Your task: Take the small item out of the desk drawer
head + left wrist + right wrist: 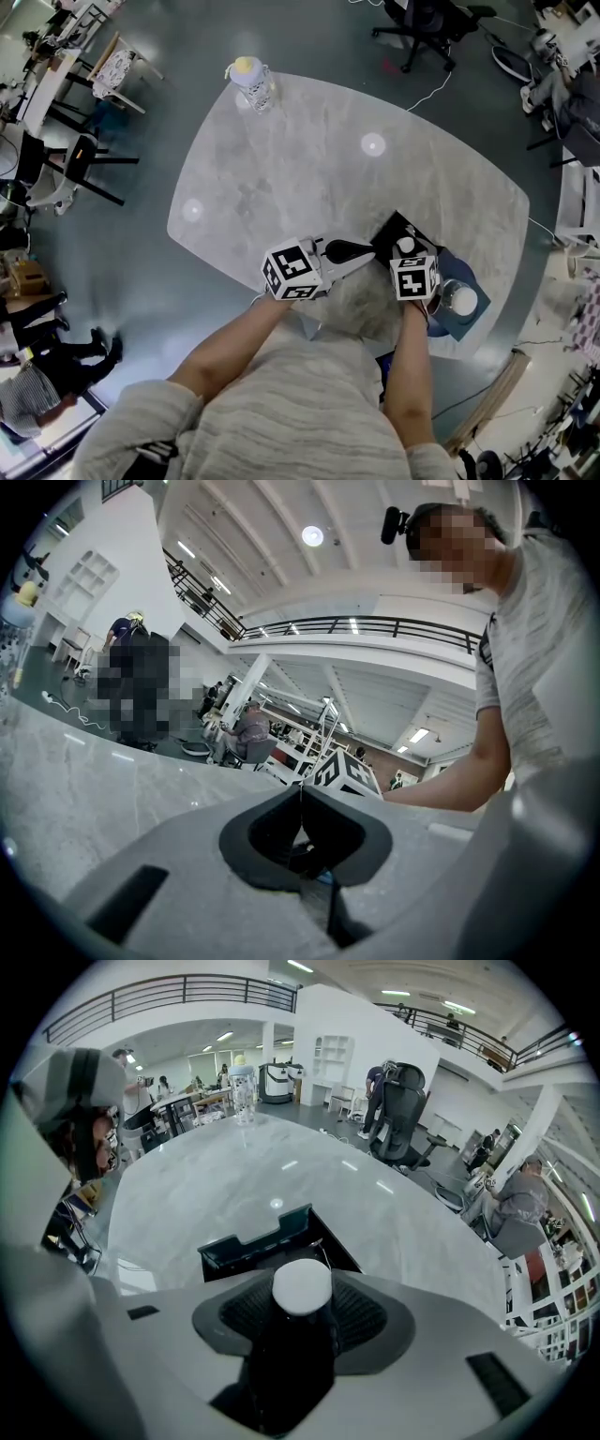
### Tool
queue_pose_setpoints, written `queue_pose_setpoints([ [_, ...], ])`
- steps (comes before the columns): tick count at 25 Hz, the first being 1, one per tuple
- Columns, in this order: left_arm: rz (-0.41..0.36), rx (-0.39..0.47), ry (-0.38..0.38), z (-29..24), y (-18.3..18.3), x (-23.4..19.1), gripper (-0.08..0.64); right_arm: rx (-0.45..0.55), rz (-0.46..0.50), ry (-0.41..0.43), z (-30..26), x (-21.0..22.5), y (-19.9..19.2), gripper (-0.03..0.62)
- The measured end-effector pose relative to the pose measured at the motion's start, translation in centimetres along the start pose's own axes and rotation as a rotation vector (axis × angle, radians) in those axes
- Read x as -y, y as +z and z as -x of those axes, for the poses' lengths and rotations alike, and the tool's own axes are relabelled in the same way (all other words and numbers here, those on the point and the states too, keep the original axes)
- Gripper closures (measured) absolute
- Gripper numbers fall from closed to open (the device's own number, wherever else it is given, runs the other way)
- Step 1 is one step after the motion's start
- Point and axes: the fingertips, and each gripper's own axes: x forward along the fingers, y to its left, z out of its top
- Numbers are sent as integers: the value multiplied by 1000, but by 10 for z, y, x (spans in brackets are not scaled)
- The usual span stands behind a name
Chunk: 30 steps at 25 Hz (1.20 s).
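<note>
Small dark bottle with a white cap (298, 1340) stands upright between the jaws of the right gripper (302, 1309), at the near end of the open black drawer box (258, 1241) on the pale grey marbled table (309, 178). The gripper hides whether its base rests on the drawer floor. The jaws stand wide, one ribbed pad on each side of the bottle, and neither visibly presses on it. The left gripper (300, 794) has its tips together on nothing and lies near the drawer's left side.

The step in hand looks like the grasp. To do it well, the person would likely centre the bottle between the pads and close on the body below the cap, holding it upright. A smooth round body may twist out of an off-centre squeeze. The lift should go straight up until the base clears the drawer's walls, since the notched far wall and a side wall stand close by.

Room is plentiful ahead, where the tabletop is bare up to the clear plastic bottle with a yellow cap (251, 82) at the far edge. To the right, a blue mat (461, 323) bearing a white round object (463, 300) lies near the table's rim, so a set-down there leaves little margin.
</note>
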Motion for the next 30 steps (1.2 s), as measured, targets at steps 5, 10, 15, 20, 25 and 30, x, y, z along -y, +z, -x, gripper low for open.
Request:
queue_pose_setpoints([
  [5, -10, 6, 0, 10, 4, 2, 543, 110, -71, -17, 19, -1, 14, 405],
  [10, -25, 12, -12, 19, 11, 7, 543, 267, -158, -26, 52, -6, 39, 405],
  [15, -51, 41, -22, 30, 24, 17, 543, 490, -206, -1, 97, -21, 73, 405],
  [20, -83, 95, -15, 54, 47, 24, 543, 708, -222, 50, 148, -51, 111, 406],
  [25, -111, 151, -11, 89, 65, 37, 543, 842, -231, 76, 195, -88, 134, 407],
  [30, -143, 206, -18, 123, 84, 52, 543, 988, -205, 131, 242, -126, 157, 407],
])
